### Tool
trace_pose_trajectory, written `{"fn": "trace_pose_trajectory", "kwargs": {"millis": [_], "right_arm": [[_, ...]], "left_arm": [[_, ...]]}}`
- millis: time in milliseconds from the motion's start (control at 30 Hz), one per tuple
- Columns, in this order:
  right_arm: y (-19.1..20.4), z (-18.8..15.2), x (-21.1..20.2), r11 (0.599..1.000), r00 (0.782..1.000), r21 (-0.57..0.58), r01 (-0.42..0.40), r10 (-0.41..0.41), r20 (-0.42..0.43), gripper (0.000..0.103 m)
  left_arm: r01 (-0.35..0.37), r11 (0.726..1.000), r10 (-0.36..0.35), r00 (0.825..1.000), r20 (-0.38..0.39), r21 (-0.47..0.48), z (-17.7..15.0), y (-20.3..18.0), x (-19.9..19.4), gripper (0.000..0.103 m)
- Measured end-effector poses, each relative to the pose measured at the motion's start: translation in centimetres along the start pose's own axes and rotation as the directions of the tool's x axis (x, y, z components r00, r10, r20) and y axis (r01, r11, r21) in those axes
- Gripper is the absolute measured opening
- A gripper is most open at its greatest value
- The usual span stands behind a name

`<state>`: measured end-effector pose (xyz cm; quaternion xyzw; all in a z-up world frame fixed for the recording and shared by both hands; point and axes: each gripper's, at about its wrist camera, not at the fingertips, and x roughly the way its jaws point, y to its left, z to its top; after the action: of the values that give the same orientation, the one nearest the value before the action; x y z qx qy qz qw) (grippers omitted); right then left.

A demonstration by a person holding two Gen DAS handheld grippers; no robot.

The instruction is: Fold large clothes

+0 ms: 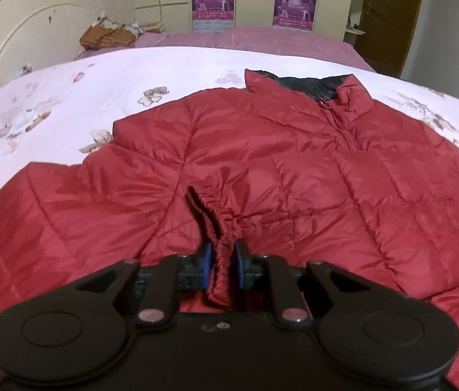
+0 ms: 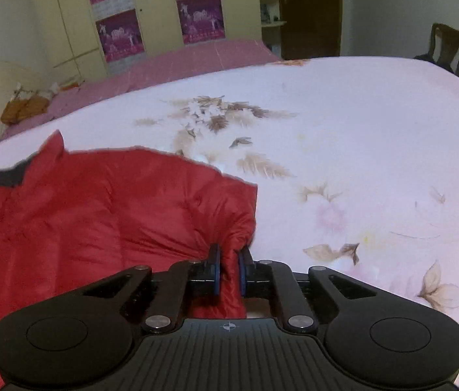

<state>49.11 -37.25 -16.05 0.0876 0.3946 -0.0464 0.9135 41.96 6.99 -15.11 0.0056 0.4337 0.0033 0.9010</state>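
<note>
The left gripper (image 1: 223, 262) pinches an elastic cuff (image 1: 211, 215) of the red jacket (image 1: 294, 169) spread on the floral bedspread (image 2: 360, 130), while the right gripper (image 2: 229, 272) pinches the jacket's bunched edge.

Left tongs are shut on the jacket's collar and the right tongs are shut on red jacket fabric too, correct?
Not quite. The left tongs are shut on the elastic sleeve cuff, not the collar, which lies free at the far end of the red jacket in the left wrist view. The right tongs are indeed shut on jacket fabric.
</note>
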Motion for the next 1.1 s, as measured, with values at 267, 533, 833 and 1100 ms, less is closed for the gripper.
{"fn": "trace_pose_trajectory", "kwargs": {"millis": [267, 533, 833, 1100], "right_arm": [[0.4, 0.6, -4.5, 0.999, 0.993, -0.031, 0.005, -0.002, 0.114, 0.036], [5.8, -2.2, -4.7, 0.978, 0.989, -0.151, -0.142, 0.147, 0.026, 0.036], [8.7, -4.0, -3.7, 0.957, 0.992, -0.262, -0.125, 0.128, -0.008, 0.036], [10.0, -5.5, -3.0, 0.927, 0.993, -0.355, -0.118, 0.118, -0.019, 0.037]], "left_arm": [[-0.071, 0.997, 0.073, 0.995, 0.068, -0.032, 0.4, 1.1, -3.1, 0.031], [-0.018, 0.999, 0.016, 0.999, 0.043, 0.044, 0.2, -1.9, -2.2, 0.035], [-0.037, 0.999, 0.037, 0.999, -0.006, 0.04, -0.2, -1.5, -0.9, 0.035], [-0.053, 0.998, 0.054, 0.998, -0.029, 0.023, 0.2, -1.7, -1.4, 0.033]]}}
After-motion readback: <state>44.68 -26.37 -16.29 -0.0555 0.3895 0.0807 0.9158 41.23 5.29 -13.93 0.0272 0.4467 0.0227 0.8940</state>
